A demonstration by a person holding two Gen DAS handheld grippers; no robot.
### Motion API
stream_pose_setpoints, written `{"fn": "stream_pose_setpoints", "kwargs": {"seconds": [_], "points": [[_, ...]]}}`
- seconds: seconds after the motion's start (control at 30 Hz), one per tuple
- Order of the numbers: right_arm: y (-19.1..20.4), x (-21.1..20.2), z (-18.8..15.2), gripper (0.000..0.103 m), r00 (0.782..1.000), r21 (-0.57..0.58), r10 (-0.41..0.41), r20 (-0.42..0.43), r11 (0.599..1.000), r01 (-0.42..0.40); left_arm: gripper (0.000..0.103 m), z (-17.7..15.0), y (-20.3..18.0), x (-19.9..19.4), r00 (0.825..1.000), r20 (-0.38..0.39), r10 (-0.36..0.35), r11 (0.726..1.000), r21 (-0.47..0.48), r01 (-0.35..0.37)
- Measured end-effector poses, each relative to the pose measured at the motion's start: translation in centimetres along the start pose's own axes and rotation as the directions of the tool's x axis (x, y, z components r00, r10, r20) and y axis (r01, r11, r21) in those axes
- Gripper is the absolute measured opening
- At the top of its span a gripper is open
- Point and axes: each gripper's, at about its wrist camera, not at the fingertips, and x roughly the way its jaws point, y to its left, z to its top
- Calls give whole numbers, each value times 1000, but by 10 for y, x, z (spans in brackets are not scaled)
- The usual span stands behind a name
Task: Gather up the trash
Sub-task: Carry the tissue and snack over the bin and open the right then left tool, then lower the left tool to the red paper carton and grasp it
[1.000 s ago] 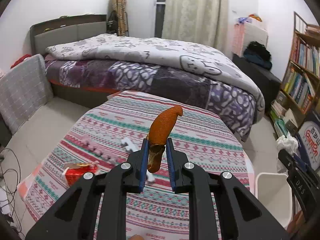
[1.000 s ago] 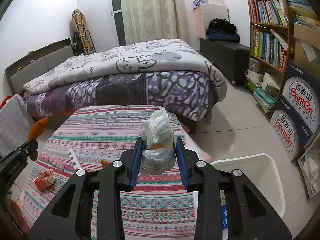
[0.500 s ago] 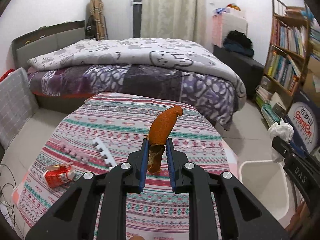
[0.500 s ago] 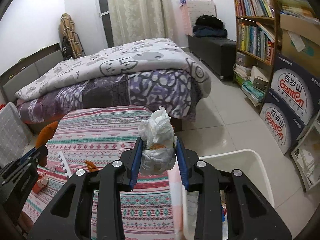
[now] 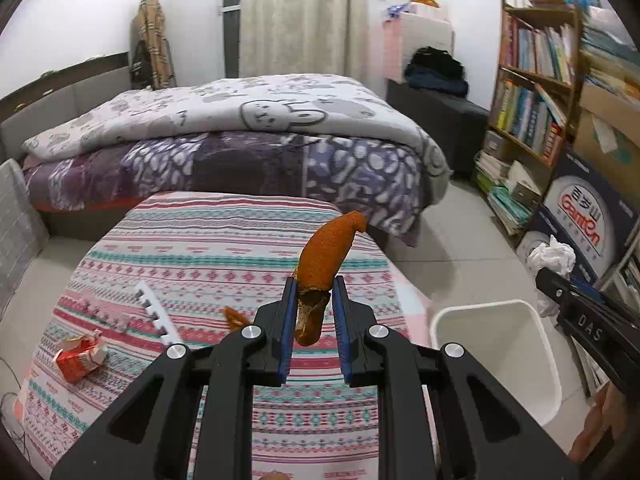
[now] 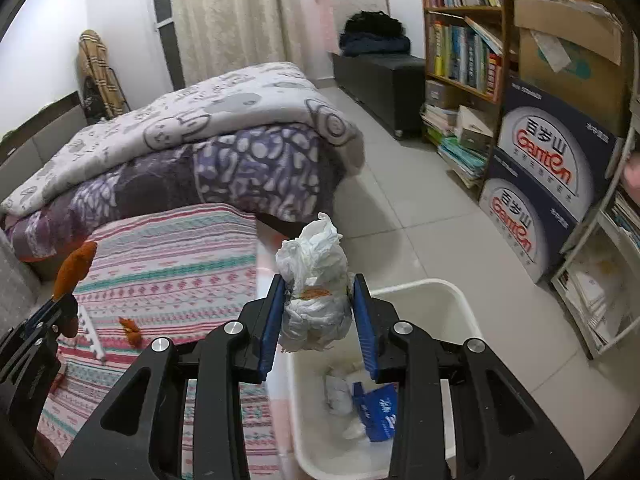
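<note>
My left gripper point(image 5: 313, 290) is shut on a long curl of orange peel point(image 5: 326, 250) that sticks up above its blue pads, over the striped tablecloth point(image 5: 224, 248). My right gripper point(image 6: 319, 294) is shut on a crumpled white tissue wad point(image 6: 314, 280), held over the near rim of the white bin point(image 6: 448, 292). The bin holds white paper and a blue wrapper point(image 6: 378, 412). In the left wrist view the bin point(image 5: 536, 328) stands right of the table, with the right gripper point(image 5: 560, 272) and its tissue above it. A red crushed carton point(image 5: 80, 356) and a small peel scrap point(image 5: 236, 316) lie on the cloth.
A white toothed plastic strip point(image 5: 156, 312) lies on the cloth beside the carton. Behind the table stands a bed point(image 5: 240, 132) with a purple quilt. A bookshelf point(image 6: 464, 40) and stacked water cartons point(image 6: 544, 168) line the right wall beyond tiled floor.
Both grippers have swung rightward from over the table toward the bin, each still gripping its piece. The bin has come fully into the right wrist view, under the tissue.
</note>
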Motion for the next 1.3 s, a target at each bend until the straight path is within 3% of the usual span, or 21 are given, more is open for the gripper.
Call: {"fn": "stream_pose_setpoints", "kwargs": {"seconds": [0.2,0.37,0.67,0.87,1.03,1.1,1.13,1.17,1.3], "points": [[-27,0,1,39,999,37,-49,-10,998,49,18,-3,-32,7,996,-30,-85,995,39,86],[-52,-6,2,63,996,90,-95,5,992,94,18,-8,-57,12,990,-50,-135,987,84,139],[-92,-14,2,90,984,175,-174,30,970,167,18,-19,-101,23,975,-95,-201,965,150,214],[-117,-16,4,94,978,247,-209,22,949,197,19,-25,-122,28,961,-131,-242,951,163,262],[-129,-16,1,95,975,273,-223,8,938,213,19,-29,-138,33,940,-171,-295,930,174,323],[-133,-15,1,95,974,281,-225,4,935,215,27,-31,-143,34,936,-179,-302,924,188,334],[-133,-16,1,95,975,285,-224,3,934,214,45,-32,-144,34,935,-180,-304,922,192,337],[-132,-15,1,95,975,290,-220,0,934,211,56,-32,-144,34,934,-179,-308,920,194,341],[-127,-14,2,95,978,292,-207,2,936,198,61,-30,-138,32,936,-175,-307,922,188,337]]}}
